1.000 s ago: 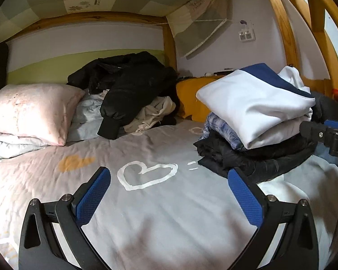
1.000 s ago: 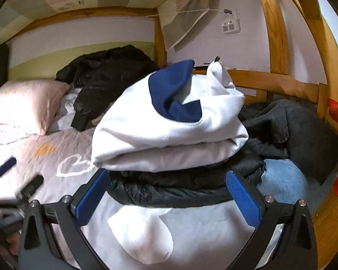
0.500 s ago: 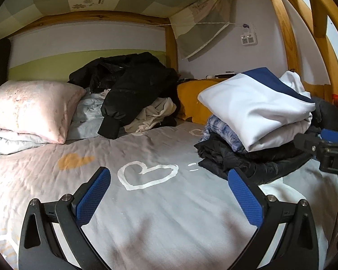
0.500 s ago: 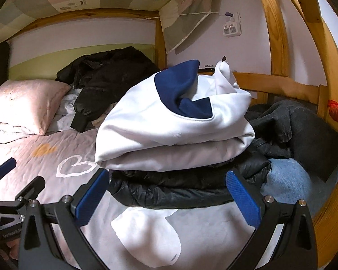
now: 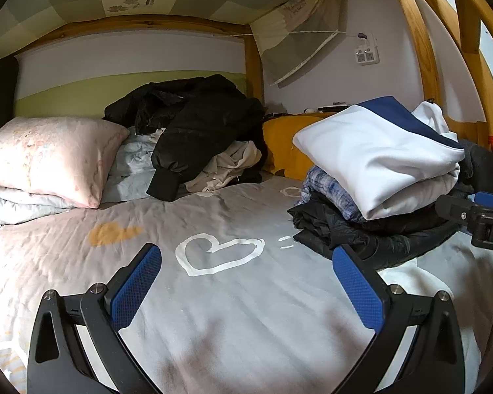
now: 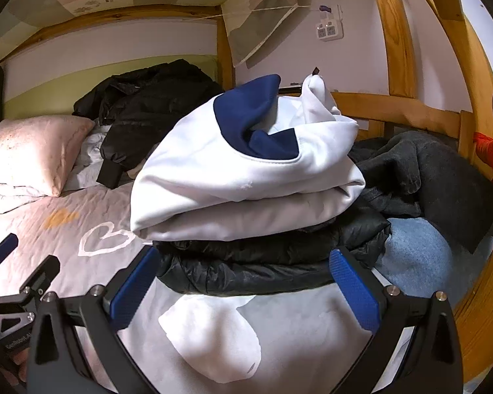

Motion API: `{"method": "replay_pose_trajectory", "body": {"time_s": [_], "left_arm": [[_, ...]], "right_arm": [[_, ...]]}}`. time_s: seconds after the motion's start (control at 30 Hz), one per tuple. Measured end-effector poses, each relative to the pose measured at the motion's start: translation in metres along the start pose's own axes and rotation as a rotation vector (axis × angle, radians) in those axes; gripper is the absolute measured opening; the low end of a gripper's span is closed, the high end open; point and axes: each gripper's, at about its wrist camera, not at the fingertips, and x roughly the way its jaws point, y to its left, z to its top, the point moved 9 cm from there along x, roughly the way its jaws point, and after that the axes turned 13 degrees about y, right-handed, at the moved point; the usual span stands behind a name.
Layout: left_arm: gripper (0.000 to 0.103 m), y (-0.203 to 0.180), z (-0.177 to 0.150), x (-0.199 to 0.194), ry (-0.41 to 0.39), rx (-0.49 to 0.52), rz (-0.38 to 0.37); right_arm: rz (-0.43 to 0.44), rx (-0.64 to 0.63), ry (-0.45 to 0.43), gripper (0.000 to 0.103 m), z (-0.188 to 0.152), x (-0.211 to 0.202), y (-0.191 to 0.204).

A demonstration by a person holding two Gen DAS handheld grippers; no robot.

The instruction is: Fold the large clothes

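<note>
Progress check: a folded stack [image 5: 374, 193] is sitting on the right side of the bed [image 5: 233, 295]. It is topped by a white-and-navy top [image 6: 246, 177], with a blue plaid piece [image 5: 325, 190] under it and a black puffer jacket [image 6: 272, 259] at the bottom. At least 3 garments are judged done.

Still unfolded: a heap at the head of the bed, made up of a black jacket [image 5: 197, 124], a cream garment [image 5: 230, 167] and pale blue cloth [image 5: 131, 170], lying beside the pink pillow [image 5: 49, 157]. A dark grey garment [image 6: 437, 177] is being left loose behind the stack, over blue fabric [image 6: 414, 256] by the wooden rail [image 6: 397, 108]. The task is judged roughly half done; the black jacket looks like the next big item.

Left claw [image 5: 246, 289]: fingers spread wide, nothing between them, hovering over the bare grey sheet near the white heart print [image 5: 217, 252]. Right claw [image 6: 243, 285]: also spread and empty, pointed at the foot of the stack just short of the puffer, pads not touching it.

Compared with 1 second ago: both claws are being drawn back a little and tilted up, so the stack is sitting slightly lower and farther in both views. The left claw is now showing more fully at the left edge of the right wrist view. Claw openings are unchanged, and no garment is being shifted.
</note>
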Motion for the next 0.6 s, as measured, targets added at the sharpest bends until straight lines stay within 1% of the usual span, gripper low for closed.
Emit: {"method": "replay_pose_trajectory", "body": {"time_s": [0.6], "left_arm": [[0.103, 0.0038, -0.0007, -0.0022, -0.003, -0.010, 0.004]], "right_arm": [[0.016, 0.007, 0.020, 0.103, -0.0011, 0.0038, 0.0009]]}}
